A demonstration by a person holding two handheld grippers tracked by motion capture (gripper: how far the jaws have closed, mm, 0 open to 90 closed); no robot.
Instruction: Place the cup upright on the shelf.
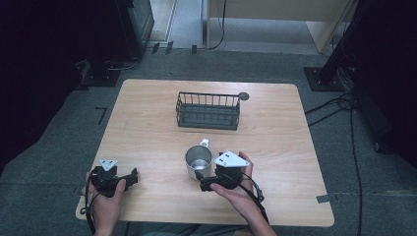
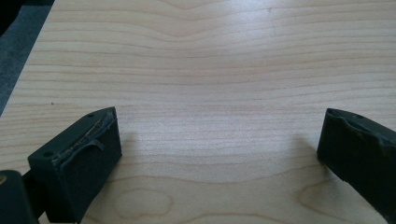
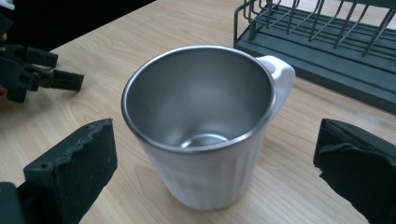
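A white mug (image 1: 198, 161) with a steel inside stands upright on the wooden table (image 1: 275, 147), its handle turned toward the far side. My right gripper (image 1: 204, 181) sits just behind it on the near side. In the right gripper view the mug (image 3: 205, 140) stands between the two spread jaws of the right gripper (image 3: 217, 135), which is open and touches nothing. My left gripper (image 1: 129, 178) rests near the table's front left corner. It is open over bare wood in the left gripper view (image 2: 219, 130).
A dark wire basket (image 1: 208, 110) stands empty at the middle back of the table, and the basket (image 3: 327, 42) lies just beyond the mug. A small dark round tab (image 1: 243, 96) sticks out at its far right corner. The left gripper (image 3: 32, 70) shows at the upper left of the right gripper view.
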